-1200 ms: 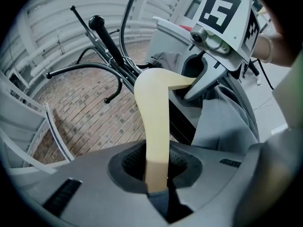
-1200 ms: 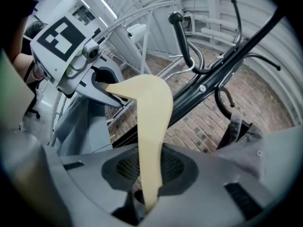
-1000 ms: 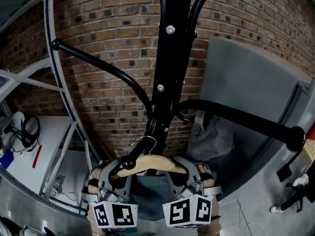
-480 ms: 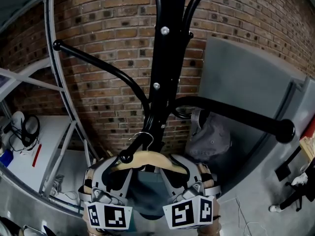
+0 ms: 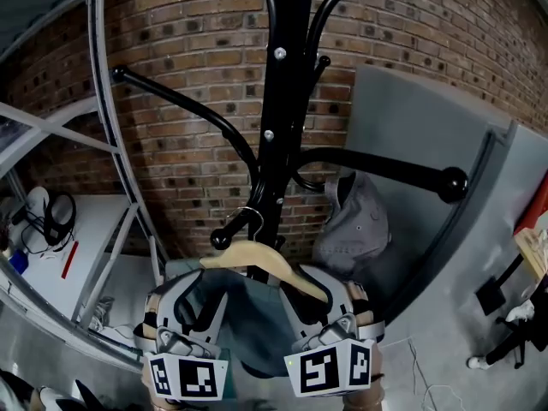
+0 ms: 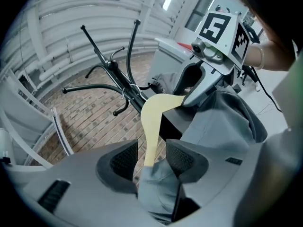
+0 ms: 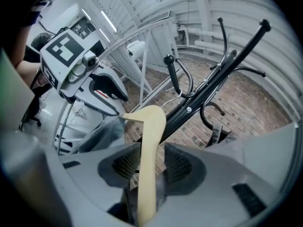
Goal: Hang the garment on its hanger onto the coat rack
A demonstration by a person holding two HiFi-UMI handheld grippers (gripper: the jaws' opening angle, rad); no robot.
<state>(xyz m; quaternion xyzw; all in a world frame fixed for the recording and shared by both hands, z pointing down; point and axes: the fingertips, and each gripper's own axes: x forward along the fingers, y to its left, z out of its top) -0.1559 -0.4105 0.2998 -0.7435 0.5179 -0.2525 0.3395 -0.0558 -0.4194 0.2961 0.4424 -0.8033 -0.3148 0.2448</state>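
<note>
1. Garment [image 5: 248,315] hangs on the wooden hanger [image 5: 257,259], just in front of the rack [image 5: 278,127], between my two grippers.
2. The hook [image 5: 250,219] looks to sit over the lower rack arm [image 5: 235,229], just inside its end knob, same spot as a second ago.
3. Change: both sets of jaws have just been opening.
4. Left gripper [image 6: 151,157]: fingers spread. The hanger end and some cloth are between the pads, with a gap on each side and no pinch.
5. Right gripper [image 7: 147,164]: fingers spread too. The hanger's other end runs between the pads but isn't squeezed.
6. The hanger now tilts, its left end higher, so I judge the arm carries the weight, not me.
7. Meaning: the hang looks done and I have let go.
8. What's left is to back both grippers out without dragging cloth or knocking the hook off the arm.
</note>
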